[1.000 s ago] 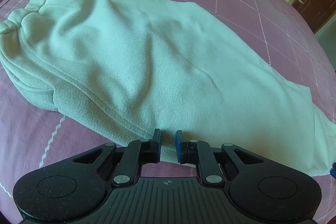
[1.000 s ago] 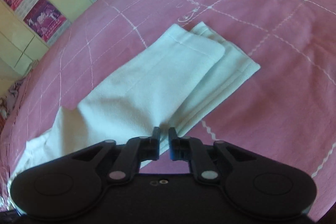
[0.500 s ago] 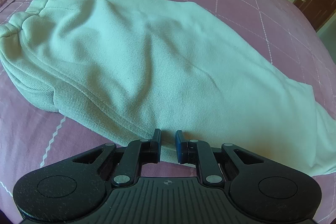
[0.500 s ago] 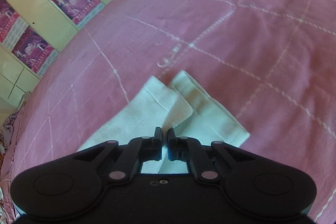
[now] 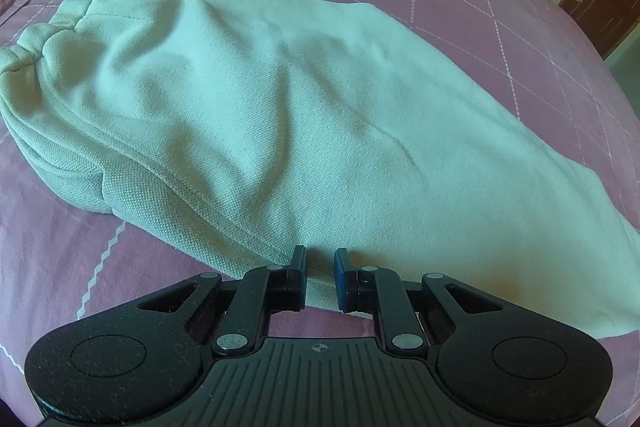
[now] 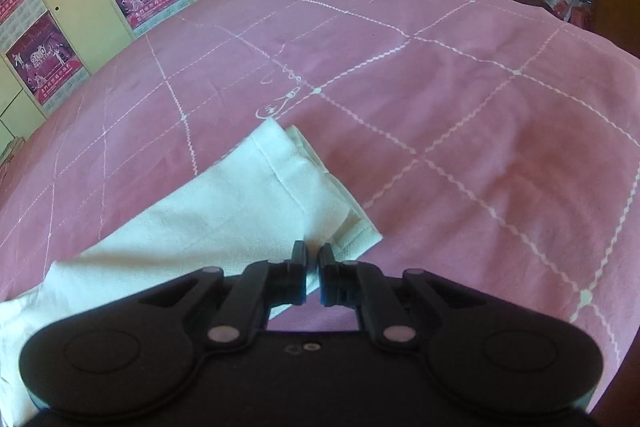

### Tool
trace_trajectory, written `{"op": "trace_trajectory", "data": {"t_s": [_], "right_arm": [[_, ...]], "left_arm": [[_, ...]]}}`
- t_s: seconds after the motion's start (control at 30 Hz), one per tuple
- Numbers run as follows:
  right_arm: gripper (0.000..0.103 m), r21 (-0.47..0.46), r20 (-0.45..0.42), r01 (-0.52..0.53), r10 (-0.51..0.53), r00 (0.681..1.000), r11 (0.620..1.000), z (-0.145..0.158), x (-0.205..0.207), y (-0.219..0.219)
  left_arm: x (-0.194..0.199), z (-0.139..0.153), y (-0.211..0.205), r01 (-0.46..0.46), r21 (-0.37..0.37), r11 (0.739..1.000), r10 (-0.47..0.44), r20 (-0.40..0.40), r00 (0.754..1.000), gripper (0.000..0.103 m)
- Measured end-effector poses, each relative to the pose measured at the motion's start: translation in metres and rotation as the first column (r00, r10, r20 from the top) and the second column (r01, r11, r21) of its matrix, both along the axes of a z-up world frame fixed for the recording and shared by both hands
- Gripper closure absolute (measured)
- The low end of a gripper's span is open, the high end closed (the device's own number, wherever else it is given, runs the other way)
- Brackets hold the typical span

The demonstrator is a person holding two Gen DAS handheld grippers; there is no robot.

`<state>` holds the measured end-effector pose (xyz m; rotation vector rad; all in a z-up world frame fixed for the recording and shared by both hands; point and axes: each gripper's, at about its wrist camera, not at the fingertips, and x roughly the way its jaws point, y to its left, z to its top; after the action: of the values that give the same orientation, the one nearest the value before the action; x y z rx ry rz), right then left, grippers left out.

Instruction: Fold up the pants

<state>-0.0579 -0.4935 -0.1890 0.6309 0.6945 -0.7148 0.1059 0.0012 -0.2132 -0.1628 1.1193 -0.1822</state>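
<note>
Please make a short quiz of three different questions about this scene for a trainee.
1. True or false: the pants lie on a pink bedspread.
2. Which part of the pants is at the right gripper? A waistband, B leg cuffs, C pocket.
3. Fill in: the left gripper is at the pants' near ____.

Key: 1 true; 2 B; 3 edge.
</note>
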Motion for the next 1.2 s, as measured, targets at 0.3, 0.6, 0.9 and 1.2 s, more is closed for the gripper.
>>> {"op": "trace_trajectory", "data": {"t_s": [0.3, 0.6, 0.9, 1.2], "right_arm": [[0.074, 0.148, 0.137, -0.044, 0.023, 0.99, 0.988, 0.0, 0.009, -0.031], [0.094, 0.066, 0.2, -0.1, 0.085, 0.976, 0.993, 0.033, 0.039, -0.029], [0.095, -0.065, 0.136, -0.015, 0.024, 0.99, 0.998, 0.038, 0.043, -0.025], [0.075, -0.028, -0.017, -0.014, 0.014, 1.0, 1.0, 0.006, 0.029, -0.026]], "left_arm": [[0.0, 0.001, 0.001, -0.001, -0.003, 1.0, 0.001, 0.002, 1.0, 0.088], [-0.003, 0.003, -0.002, 0.007, 0.025, 1.0, -0.008, 0.015, 1.0, 0.088], [-0.005, 0.003, -0.003, -0.001, 0.028, 1.0, 0.0, 0.021, 1.0, 0.088], [-0.005, 0.004, -0.004, -0.003, 0.035, 0.999, 0.002, 0.022, 1.0, 0.088]]}}
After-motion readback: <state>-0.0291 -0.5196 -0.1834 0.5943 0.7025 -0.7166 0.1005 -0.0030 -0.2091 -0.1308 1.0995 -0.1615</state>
